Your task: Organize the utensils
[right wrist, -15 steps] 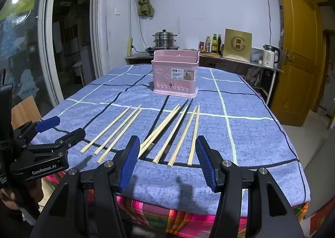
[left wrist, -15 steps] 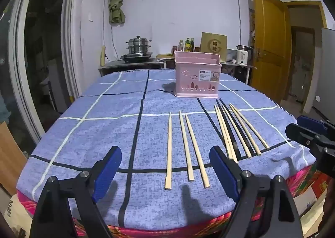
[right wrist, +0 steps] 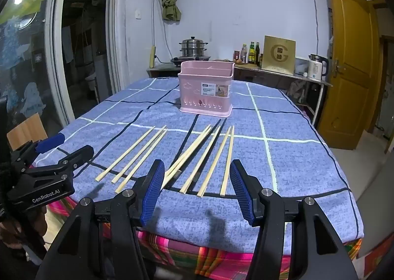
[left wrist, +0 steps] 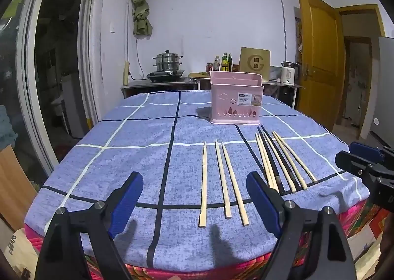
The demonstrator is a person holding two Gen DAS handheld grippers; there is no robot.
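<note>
Three pale wooden chopsticks [left wrist: 222,176] lie side by side on the blue checked tablecloth [left wrist: 123,156], just ahead of my left gripper [left wrist: 194,177], which hovers open and empty over the near edge. To their right lies a bunch of several pale and black chopsticks [left wrist: 278,159]. My right gripper [right wrist: 197,165] hangs open and empty before that bunch [right wrist: 204,154], with the three pale chopsticks [right wrist: 138,156] to its left. A pink utensil basket [left wrist: 235,101] [right wrist: 205,90] stands upright farther back. Each gripper shows in the other's view: the right gripper [left wrist: 362,159] and the left gripper [right wrist: 69,147].
The table's near edge [right wrist: 221,238] drops off right under both grippers, with a pink striped cloth below. Behind the table a counter [left wrist: 160,83] carries a steel steamer pot [left wrist: 168,62], bottles and a kettle [left wrist: 288,74]. A yellow door [right wrist: 349,63] stands at the right.
The left wrist view has shifted a little, so the basket and chopsticks sit slightly lower in frame. Nothing on the table moved and both grippers stay open.
</note>
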